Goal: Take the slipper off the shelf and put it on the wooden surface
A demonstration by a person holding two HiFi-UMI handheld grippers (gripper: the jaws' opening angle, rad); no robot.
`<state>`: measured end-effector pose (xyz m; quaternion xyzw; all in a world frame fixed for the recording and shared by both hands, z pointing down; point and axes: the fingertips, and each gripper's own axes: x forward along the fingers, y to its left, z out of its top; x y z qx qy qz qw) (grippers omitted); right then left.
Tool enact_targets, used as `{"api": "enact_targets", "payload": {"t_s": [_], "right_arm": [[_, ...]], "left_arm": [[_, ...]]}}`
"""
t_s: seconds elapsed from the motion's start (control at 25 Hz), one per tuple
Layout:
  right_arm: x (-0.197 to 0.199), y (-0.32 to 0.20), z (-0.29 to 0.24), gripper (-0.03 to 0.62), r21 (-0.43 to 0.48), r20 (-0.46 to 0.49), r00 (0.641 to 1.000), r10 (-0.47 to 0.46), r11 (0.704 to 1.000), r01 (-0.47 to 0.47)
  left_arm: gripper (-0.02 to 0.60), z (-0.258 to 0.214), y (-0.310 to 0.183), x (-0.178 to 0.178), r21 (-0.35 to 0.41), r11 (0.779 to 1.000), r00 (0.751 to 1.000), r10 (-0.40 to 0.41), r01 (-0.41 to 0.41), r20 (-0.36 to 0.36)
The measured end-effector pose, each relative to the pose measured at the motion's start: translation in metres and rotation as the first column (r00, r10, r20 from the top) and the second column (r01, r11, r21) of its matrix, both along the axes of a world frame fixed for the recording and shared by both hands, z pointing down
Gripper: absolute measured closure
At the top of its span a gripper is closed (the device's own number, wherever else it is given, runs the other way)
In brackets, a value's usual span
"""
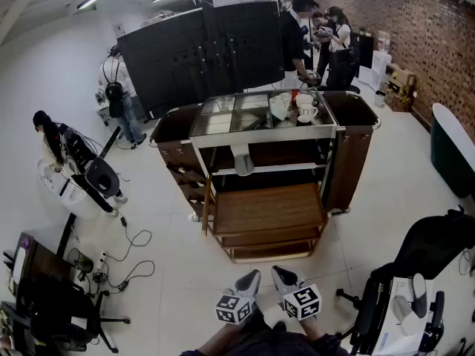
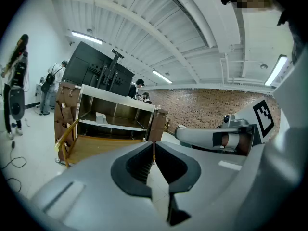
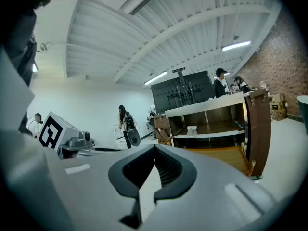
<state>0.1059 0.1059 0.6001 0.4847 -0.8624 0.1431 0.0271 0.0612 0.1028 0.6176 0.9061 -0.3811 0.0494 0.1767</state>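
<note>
Two empty grippers, left gripper (image 1: 251, 276) and right gripper (image 1: 281, 273), fingers together, hang well short of the slipper (image 1: 243, 159) on the shelf (image 1: 297, 167) above the wooden surface (image 1: 267, 210); the approach looks unstarted, and next they must advance and open.

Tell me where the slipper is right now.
In the head view, the slipper rests on the cart's middle shelf, left of centre. It is directly above the wooden surface and far ahead of both grippers.

Metal cart (image 1: 267, 133), pale slipper (image 1: 243, 159) on its middle shelf (image 1: 293, 167), white cups (image 1: 305, 108) on top, wooden surface (image 1: 269, 208) below
</note>
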Motion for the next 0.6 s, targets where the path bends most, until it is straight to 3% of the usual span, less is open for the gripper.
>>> {"api": "enact_targets", "payload": {"t_s": [0.32, 0.6], "right_arm": [[0.0, -0.034, 0.008, 0.592, -0.022, 0.013, 1.0, 0.0, 1.0, 0.001], [-0.016, -0.112, 0.024, 0.592, -0.07, -0.017, 1.0, 0.023, 0.997, -0.025]], "left_arm": [[0.551, 0.001, -0.024, -0.008, -0.01, 1.0, 1.0, -0.014, 0.014, -0.02], [0.551, 0.008, -0.069, -0.055, -0.039, 0.998, 0.998, -0.054, 0.053, -0.031]]}}
